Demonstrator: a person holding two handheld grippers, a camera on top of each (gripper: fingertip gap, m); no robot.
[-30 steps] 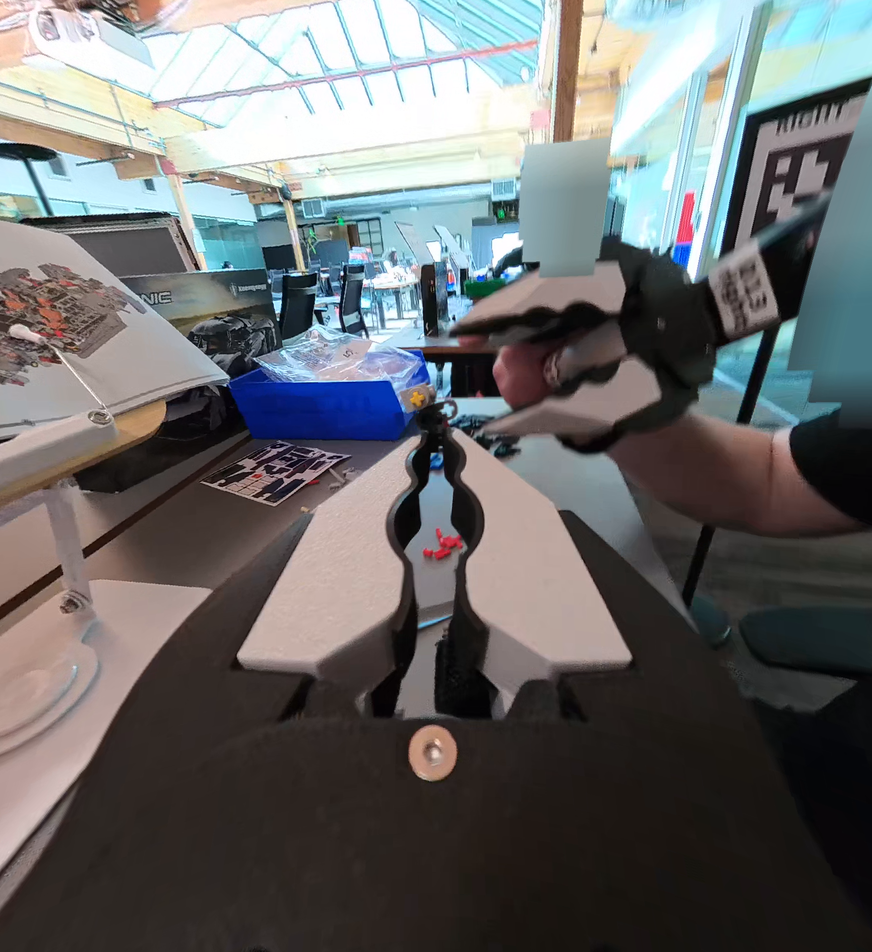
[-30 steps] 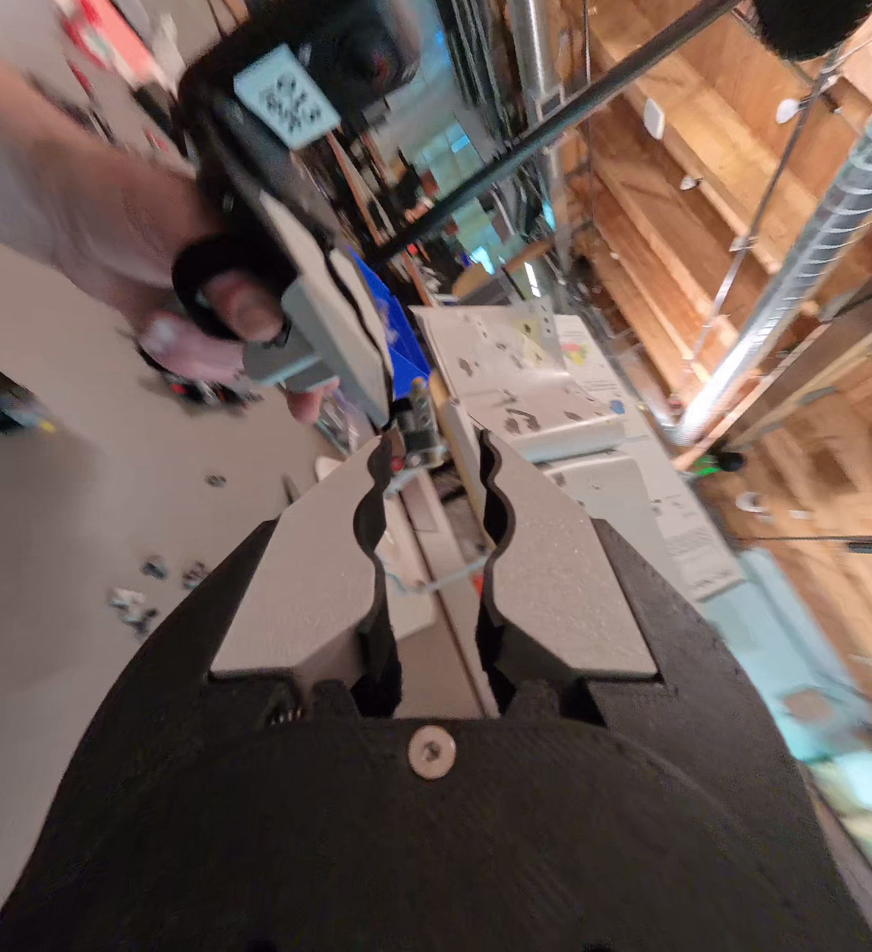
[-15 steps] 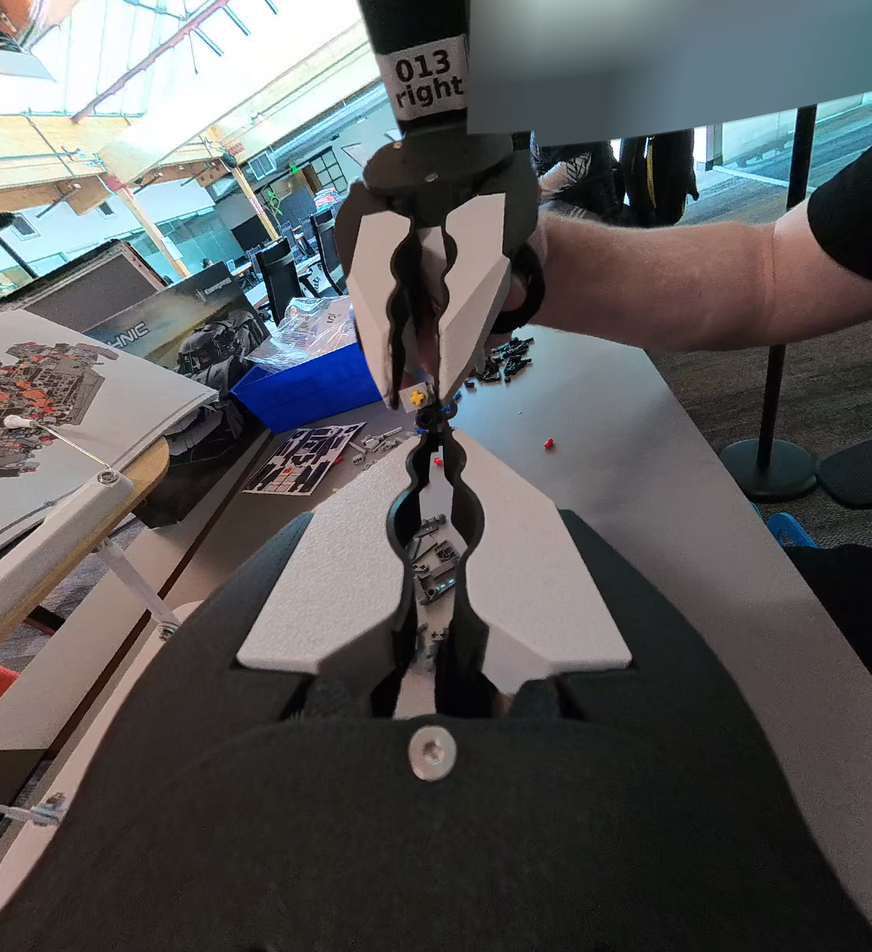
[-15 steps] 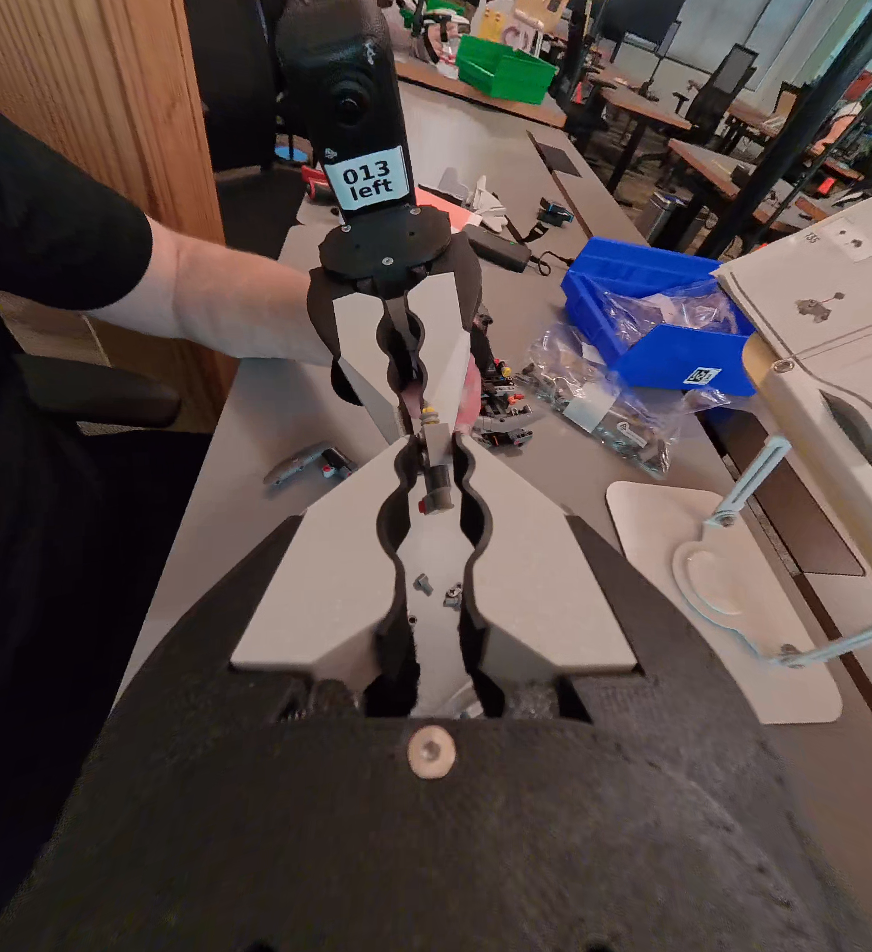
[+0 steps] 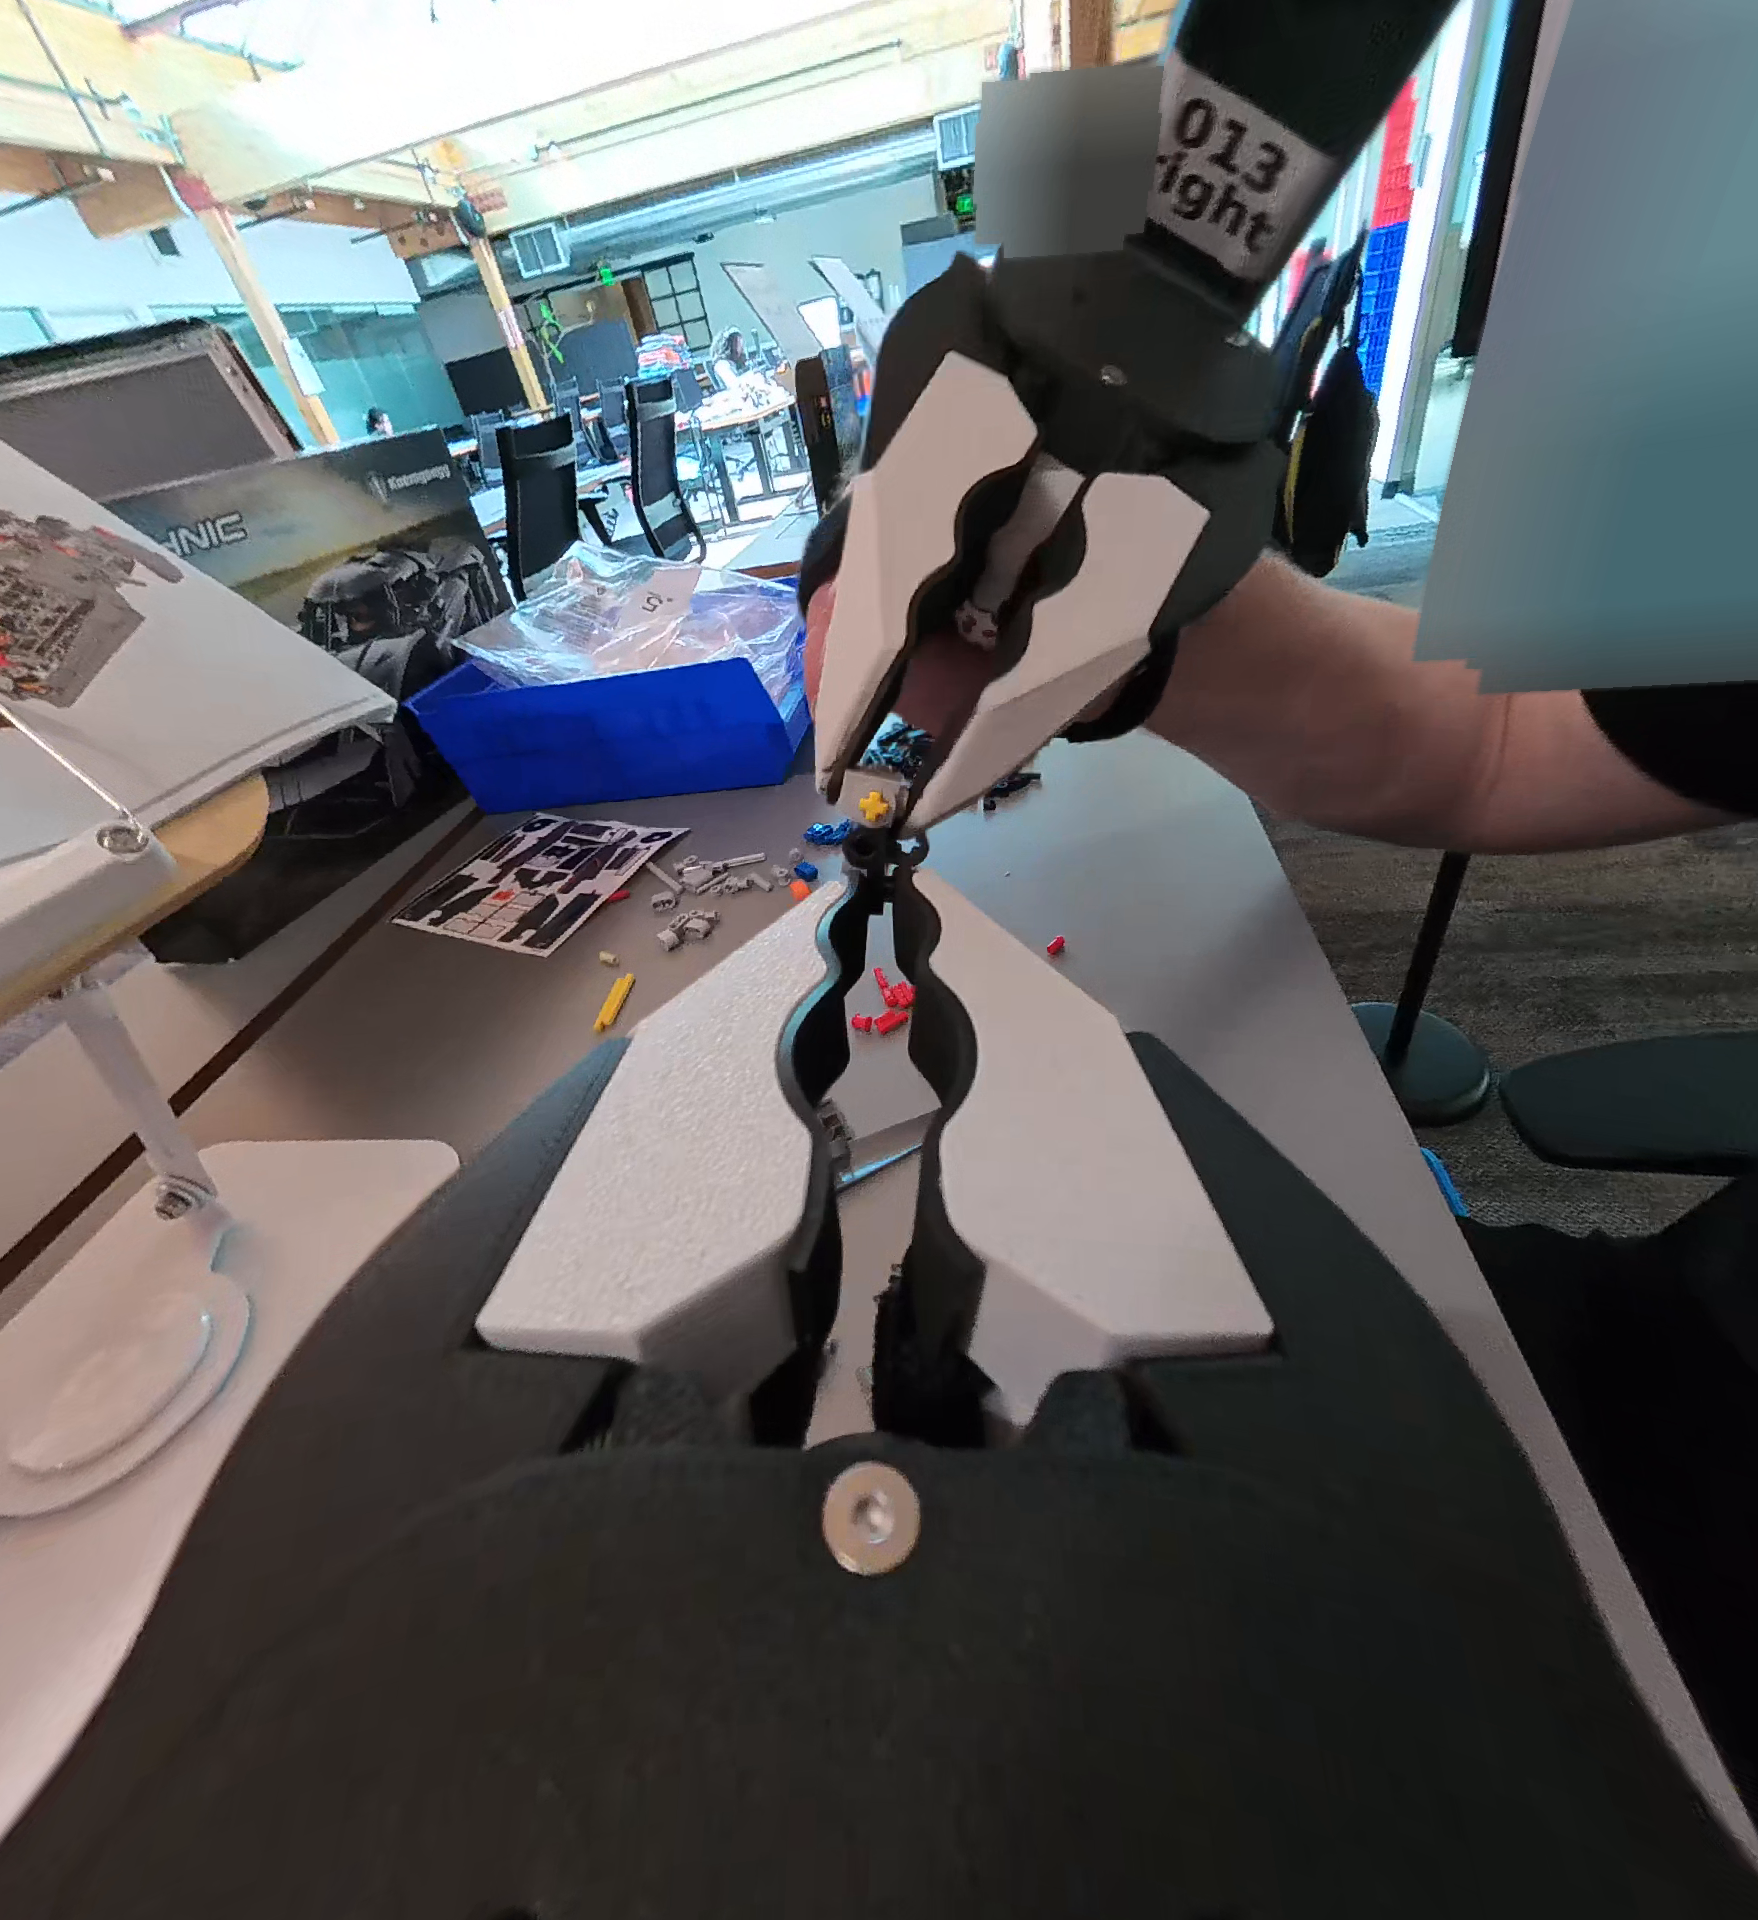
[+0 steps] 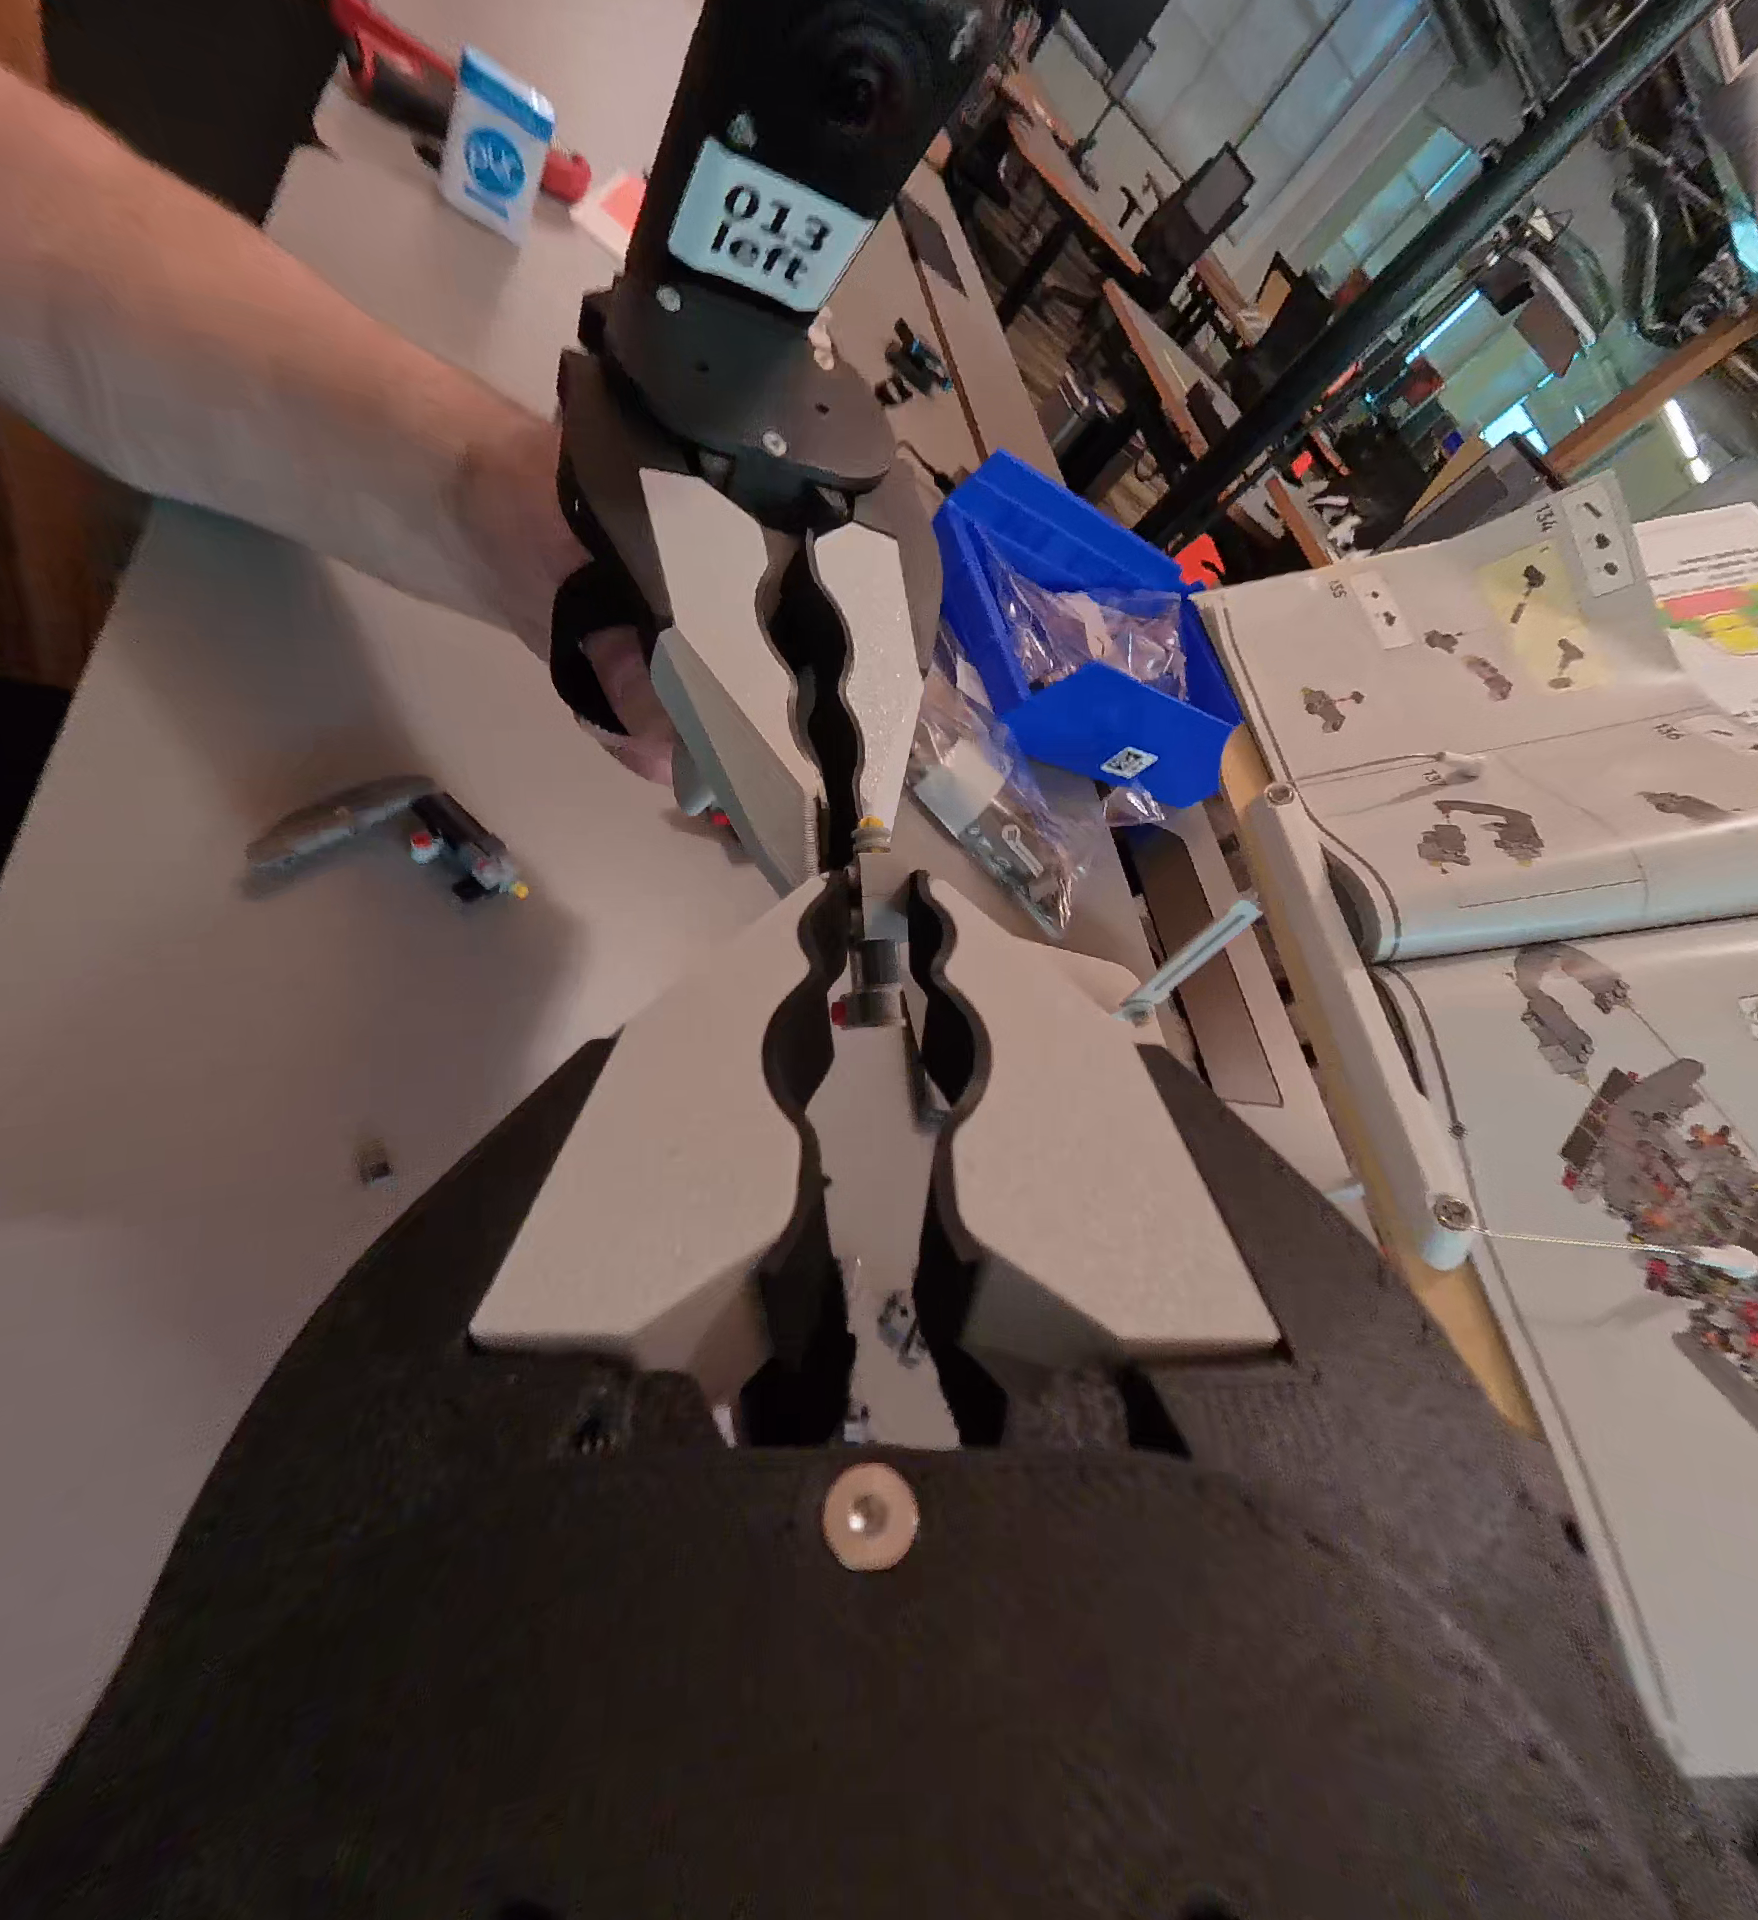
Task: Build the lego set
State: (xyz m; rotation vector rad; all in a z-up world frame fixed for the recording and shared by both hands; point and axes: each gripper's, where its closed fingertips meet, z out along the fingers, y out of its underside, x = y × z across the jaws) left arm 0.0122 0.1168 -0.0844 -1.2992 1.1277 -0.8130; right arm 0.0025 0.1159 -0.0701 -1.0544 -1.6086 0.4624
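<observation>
A small brick assembly hangs in the air between my two grippers, above the grey table (image 5: pixel 1145 935). It has a grey block with a yellow cross axle (image 5: pixel 873 802) and a black connector (image 5: pixel 873 857) under it. My left gripper (image 5: pixel 880 881) is shut on the black connector. My right gripper (image 5: pixel 877 805) comes down from above and is shut on the grey block. In the right wrist view my right gripper (image 6: pixel 875 896) pinches the grey block (image 6: pixel 880 914), with a dark cylinder (image 6: pixel 875 987) behind it. My left gripper (image 6: pixel 839 847) meets it tip to tip.
A blue bin (image 5: pixel 605 727) with plastic bags stands at the back. A sticker sheet (image 5: pixel 542 883), loose grey pieces (image 5: pixel 709 878), red pins (image 5: pixel 880 1013) and a yellow axle (image 5: pixel 613 1003) lie on the table. An open instruction booklet on a stand (image 5: pixel 75 644) is at the left. A grey and black sub-assembly (image 6: pixel 376 831) lies apart. The tips of both grippers are at nearly the same place.
My right gripper, open and off to the side a second ago, came to the left gripper's tips and shut on the grey block. My left gripper stayed shut on the assembly.
</observation>
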